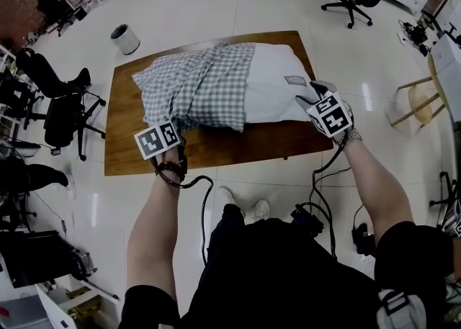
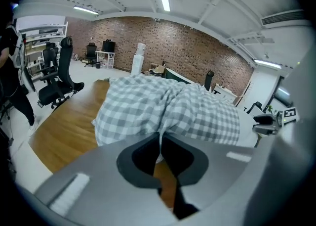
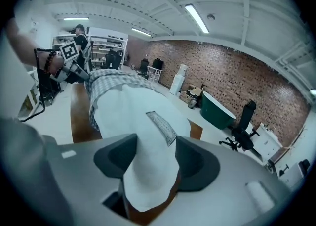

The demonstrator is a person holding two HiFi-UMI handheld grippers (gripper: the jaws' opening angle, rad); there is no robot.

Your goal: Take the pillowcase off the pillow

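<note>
1. Desk (image 1: 144,158): brown wooden top, centre of the head view, on a pale glossy floor.
2. Pillow (image 1: 277,79): white and lying on the desk. Its right portion is bare and carries a small sewn label (image 1: 294,80).
3. Pillowcase (image 1: 198,86): grey-and-white check, bunched over the left portion of the pillow. Its open edge falls near the pillow's middle.
4. Left tool (image 2: 159,141): lower left of the pillowcase in the head view. Its jaws are pressed together, pinching a fold of the checked cloth at the near corner.
5. Right tool (image 3: 150,163): at the pillow's right end. Its jaws are spread, and the bare white corner of the pillow lies between them, not clamped.
6. Waste bin (image 1: 126,39): pale cylinder on the floor, upper left, well apart from the desk.
</note>
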